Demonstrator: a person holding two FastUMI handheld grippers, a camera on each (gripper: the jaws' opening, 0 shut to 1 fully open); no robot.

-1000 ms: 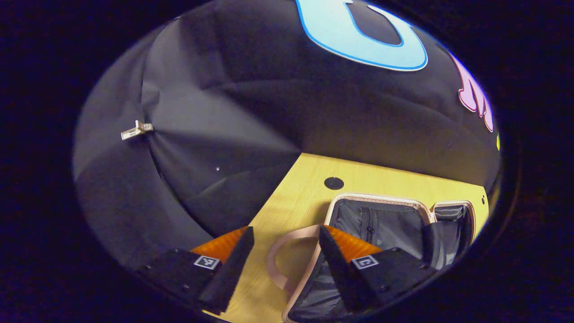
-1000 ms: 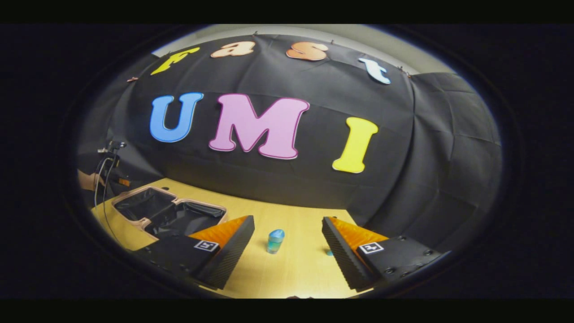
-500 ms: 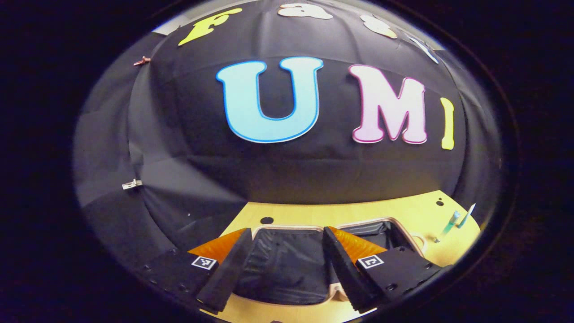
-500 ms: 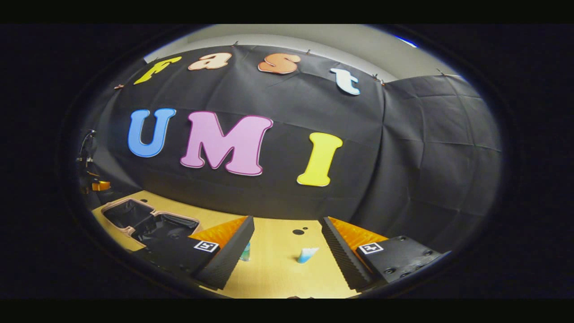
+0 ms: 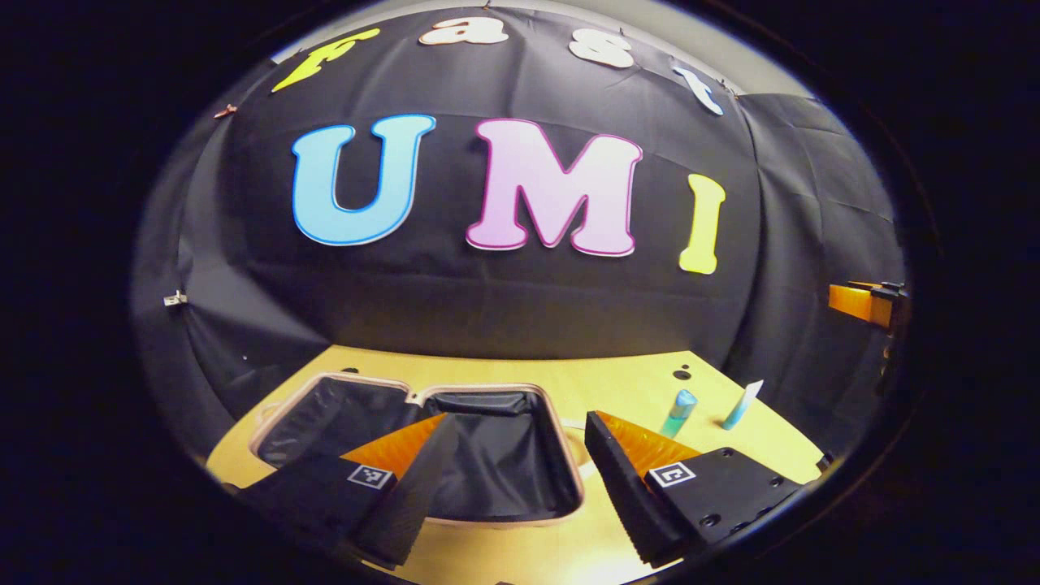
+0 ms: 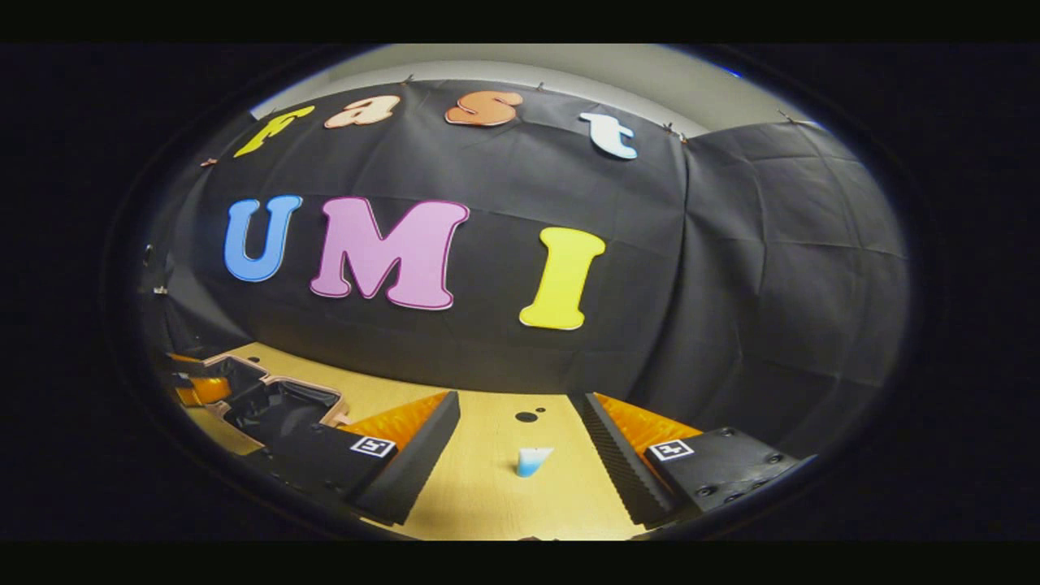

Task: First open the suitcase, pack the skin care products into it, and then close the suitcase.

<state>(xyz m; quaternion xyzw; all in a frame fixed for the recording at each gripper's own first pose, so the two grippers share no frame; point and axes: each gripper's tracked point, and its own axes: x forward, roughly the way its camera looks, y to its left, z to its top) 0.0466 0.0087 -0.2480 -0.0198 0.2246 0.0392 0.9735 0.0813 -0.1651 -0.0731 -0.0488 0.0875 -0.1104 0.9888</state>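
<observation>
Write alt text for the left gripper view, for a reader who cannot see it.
An open suitcase with a dark lining lies flat on a wooden table, with the open left gripper above it. To the right stand two skin care items, a bottle and a tube, in front of the booth's black cloth wall.

1. Suitcase (image 5: 422,443) lies open flat on the table (image 5: 634,382), both halves side by side, toward the left end.
2. Off to its right in the left gripper view, a bottle (image 5: 678,412) and a tube (image 5: 743,404) stand near each other on the table, well apart from the case.
3. In the right gripper view the tube (image 6: 532,461) stands ahead, suitcase (image 6: 268,402) far left.
4. Booth wall runs behind the table.
</observation>
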